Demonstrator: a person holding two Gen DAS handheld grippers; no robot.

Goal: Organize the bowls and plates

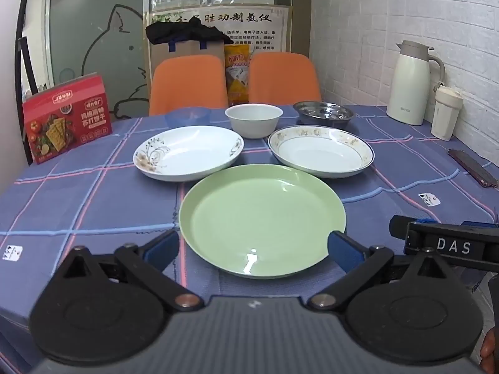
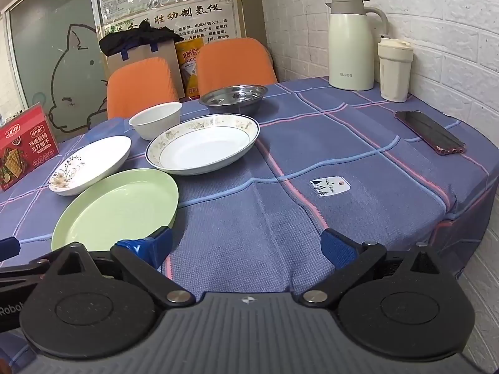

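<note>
Blue plaid worktop (image 1: pixel 78 193): round pale-green glazed plate (image 1: pixel 262 218) sits nearest you, just ahead of the left claw (image 1: pixel 252 249). Both claws gape, empty. Slick, brittle; pinch its raised rim.

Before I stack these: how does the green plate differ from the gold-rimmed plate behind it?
The green plate is plain, one colour all over; the gold-rimmed plate is white with a patterned band and a thin dark edge line. The green plate lies nearest the left tongs, the gold-rimmed plate farther back to the right. Both are round, empty, upright on the tablecloth.
</note>
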